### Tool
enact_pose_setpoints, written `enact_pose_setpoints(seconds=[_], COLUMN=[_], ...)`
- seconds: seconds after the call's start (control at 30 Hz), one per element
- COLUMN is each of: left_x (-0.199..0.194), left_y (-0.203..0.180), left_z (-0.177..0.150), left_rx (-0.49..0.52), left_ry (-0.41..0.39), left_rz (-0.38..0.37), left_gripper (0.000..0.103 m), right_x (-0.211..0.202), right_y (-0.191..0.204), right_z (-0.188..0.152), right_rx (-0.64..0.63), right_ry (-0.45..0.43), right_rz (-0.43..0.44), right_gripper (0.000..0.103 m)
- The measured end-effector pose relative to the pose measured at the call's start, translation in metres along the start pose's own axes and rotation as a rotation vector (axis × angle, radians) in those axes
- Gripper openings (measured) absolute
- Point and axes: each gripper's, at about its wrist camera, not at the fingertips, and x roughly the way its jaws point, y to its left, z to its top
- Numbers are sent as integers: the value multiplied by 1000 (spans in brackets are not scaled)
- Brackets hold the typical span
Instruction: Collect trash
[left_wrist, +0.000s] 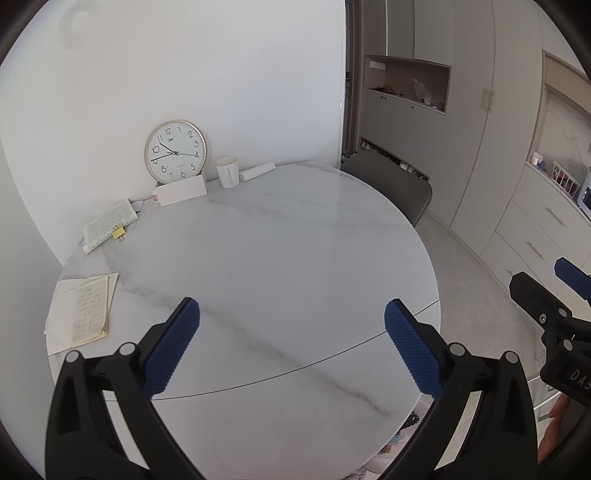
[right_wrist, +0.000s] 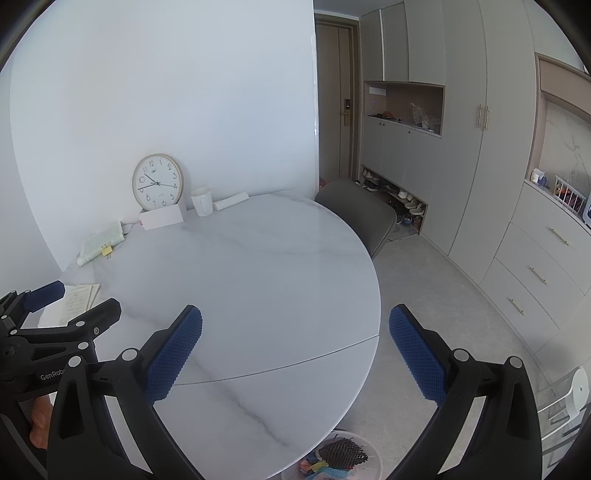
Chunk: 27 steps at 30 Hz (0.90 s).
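My left gripper (left_wrist: 291, 314) is open and empty above the near part of the round white marble table (left_wrist: 277, 240). My right gripper (right_wrist: 295, 321) is open and empty over the table's right edge (right_wrist: 369, 295). A bin (right_wrist: 340, 458) with coloured scraps and a black mesh piece sits on the floor below the table's near edge. Each gripper shows at the side of the other's view: the right one (left_wrist: 554, 295), the left one (right_wrist: 55, 306). No loose trash shows on the tabletop.
At the table's back stand a clock (left_wrist: 174, 151), a white cup (left_wrist: 227, 171), a white roll (left_wrist: 257, 171), a card (left_wrist: 181, 194) and paper pads (left_wrist: 109, 225), (left_wrist: 83, 310). A grey chair (left_wrist: 391, 184) is behind; cabinets (right_wrist: 480, 166) line the right.
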Motion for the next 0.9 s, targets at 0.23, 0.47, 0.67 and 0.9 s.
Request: enact_pose_setpoints(seconds=[0.23, 0.47, 0.67, 0.9], left_x=[0, 0, 1, 1], left_y=[0, 0, 2, 1], left_z=[1, 1, 0, 0], left_rx=[-1, 0, 1, 1], left_ry=[2, 3, 5, 6], left_rz=[-1, -3, -5, -5], left_gripper=[96, 96, 96, 96], right_x=[-2, -3, -4, -3], right_y=[0, 0, -1, -1], right_z=[-1, -2, -3, -5], right_rx=[-1, 0, 1, 0], right_ry=[3, 4, 5, 5], right_rz=[-1, -3, -3, -5], right_gripper=[101, 101, 101, 101])
